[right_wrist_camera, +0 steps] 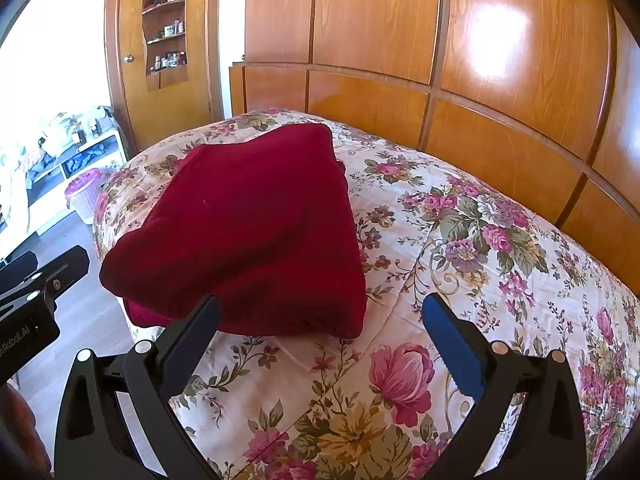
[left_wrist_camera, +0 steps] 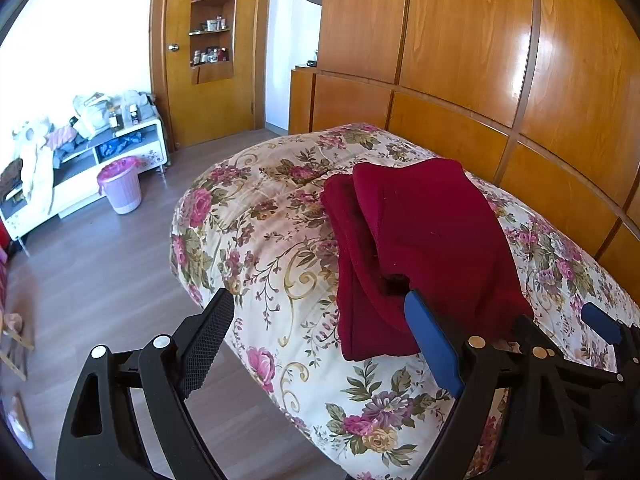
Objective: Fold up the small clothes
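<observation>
A big wooden wall of panels [left_wrist_camera: 460, 40] fills the top right of both views. Below it lies a bed with a flowery quilt [left_wrist_camera: 272, 248], which takes up the middle and bottom right of each picture. The brown floor [left_wrist_camera: 112, 280] shows at the left.

On the quilt sits a folded dark red cloth [left_wrist_camera: 424, 248]. In the left wrist view it lies right of the middle. In the right wrist view the same red cloth [right_wrist_camera: 248, 232] lies left of the middle, with layers stacked on each other.

A white low shelf [left_wrist_camera: 100, 160] stands at the far left of the left wrist view, piled with bags and clothes. Just beside it on the floor is a small pink bin [left_wrist_camera: 120, 186]. A wooden door [left_wrist_camera: 208, 48] with little shelves is at the top middle.

The left gripper [left_wrist_camera: 324, 334] is at the bottom of its view. Its jaws are spread wide and grip nothing. Its blue finger [left_wrist_camera: 434, 344] is in front of the near edge of the red cloth; I cannot tell if it touches. Its black finger [left_wrist_camera: 208, 344] hangs over the floor.

The right gripper [right_wrist_camera: 320, 340] is at the bottom of its view, jaws also spread wide and holding nothing. Its black finger [right_wrist_camera: 192, 344] is at the near edge of the red cloth. Its blue finger [right_wrist_camera: 452, 348] is over the bare quilt.
</observation>
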The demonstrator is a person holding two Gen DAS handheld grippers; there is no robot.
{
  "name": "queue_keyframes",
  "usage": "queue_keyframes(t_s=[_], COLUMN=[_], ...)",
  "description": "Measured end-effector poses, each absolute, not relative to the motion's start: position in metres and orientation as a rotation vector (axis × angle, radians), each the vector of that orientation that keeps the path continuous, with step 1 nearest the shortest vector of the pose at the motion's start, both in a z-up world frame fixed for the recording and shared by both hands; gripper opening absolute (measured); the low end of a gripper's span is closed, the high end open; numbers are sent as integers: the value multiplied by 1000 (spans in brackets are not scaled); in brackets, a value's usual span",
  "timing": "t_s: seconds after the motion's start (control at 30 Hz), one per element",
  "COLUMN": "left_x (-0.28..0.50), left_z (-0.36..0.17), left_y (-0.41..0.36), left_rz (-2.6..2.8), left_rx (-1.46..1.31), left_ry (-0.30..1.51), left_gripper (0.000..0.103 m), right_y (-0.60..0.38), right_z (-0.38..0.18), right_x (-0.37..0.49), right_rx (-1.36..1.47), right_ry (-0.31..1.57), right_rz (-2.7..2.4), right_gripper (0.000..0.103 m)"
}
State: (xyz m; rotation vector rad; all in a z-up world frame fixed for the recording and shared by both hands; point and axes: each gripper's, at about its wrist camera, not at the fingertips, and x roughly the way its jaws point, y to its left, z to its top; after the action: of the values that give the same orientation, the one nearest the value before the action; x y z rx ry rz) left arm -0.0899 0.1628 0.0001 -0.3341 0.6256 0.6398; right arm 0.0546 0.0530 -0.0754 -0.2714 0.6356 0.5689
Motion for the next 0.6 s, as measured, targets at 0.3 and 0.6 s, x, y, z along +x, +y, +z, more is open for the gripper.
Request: queue_keyframes(t_s=[0.3, 0.6], left_x=[-91, -92], left_z=[3, 4], left_y=[162, 164], left_rz=[649, 652], left_rx=[-329, -332], left_ry=[619, 617], left_gripper=[86, 86], right_y=[54, 55], right_z=[-74, -75], right_x=[55, 54], right_rx=[-272, -271], right_ry=[628, 628], right_rz=[577, 585], right_gripper=[100, 100])
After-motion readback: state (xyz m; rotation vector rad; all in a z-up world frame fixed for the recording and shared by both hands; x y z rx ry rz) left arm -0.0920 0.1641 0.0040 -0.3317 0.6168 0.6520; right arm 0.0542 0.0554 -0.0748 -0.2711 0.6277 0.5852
